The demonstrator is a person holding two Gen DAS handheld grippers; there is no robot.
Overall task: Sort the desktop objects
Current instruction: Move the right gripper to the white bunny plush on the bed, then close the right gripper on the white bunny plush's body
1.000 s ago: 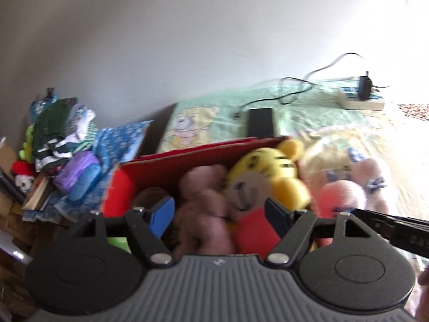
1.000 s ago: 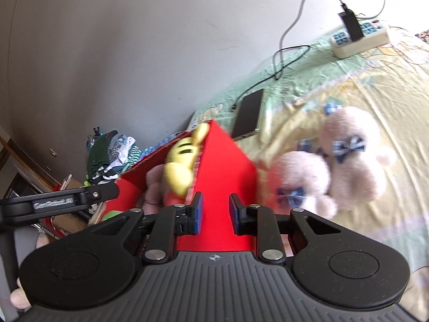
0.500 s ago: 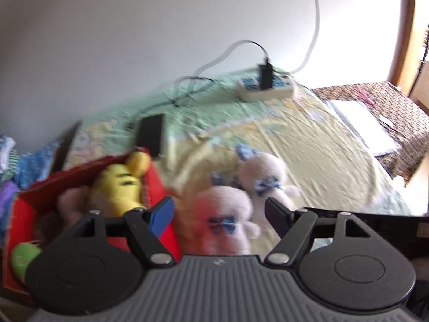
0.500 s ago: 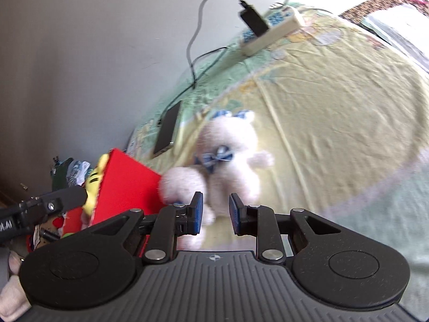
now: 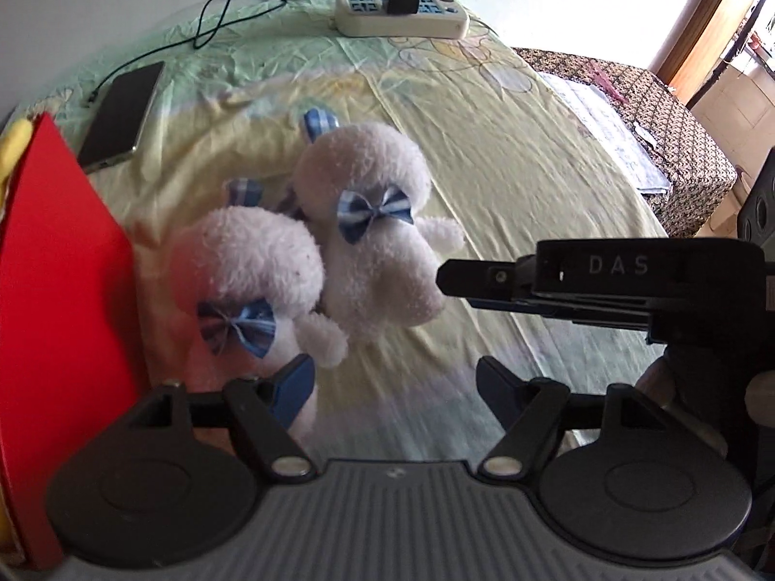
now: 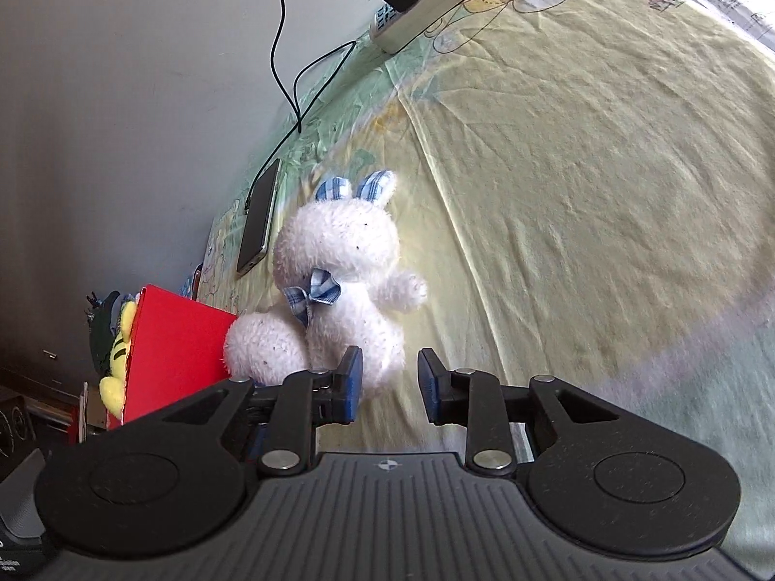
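You're holding the left gripper (image 5: pixel 395 380) low over the bedsheet (image 5: pixel 533 184), jaws spread wide, gripping nothing; its left blue pad (image 5: pixel 293 382) is sitting right at the foot of the nearer white plush bunny (image 5: pixel 247 266), touch or not I can't tell. You're aiming the right gripper (image 6: pixel 390 382) at the farther white plush bunny (image 6: pixel 348 281), jaws partly parted with nothing between them; the left pad (image 6: pixel 351 382) is lying just beside or over the bunny's base. In the left wrist view that right tool is showing as a black bar coming in from the right, tip close to the farther bunny's side. Both bunnies, blue check bows and ears, are lying on the sheet touching each other, the nearer one pressing against the red box (image 5: pixel 53 290) wall. So sorting is looking partly done: a yellow striped plush (image 6: pixel 118 353) is already poking out of the red box, what else is inside is hidden. Left to do, judging from this: the two bunnies, both ungrasped. A smartphone (image 5: pixel 121 116) with a cable and a power strip (image 5: pixel 402 14) with a charger plugged in are sitting further back on the sheet, well apart from the grippers; whether those count as sortable is unclear.
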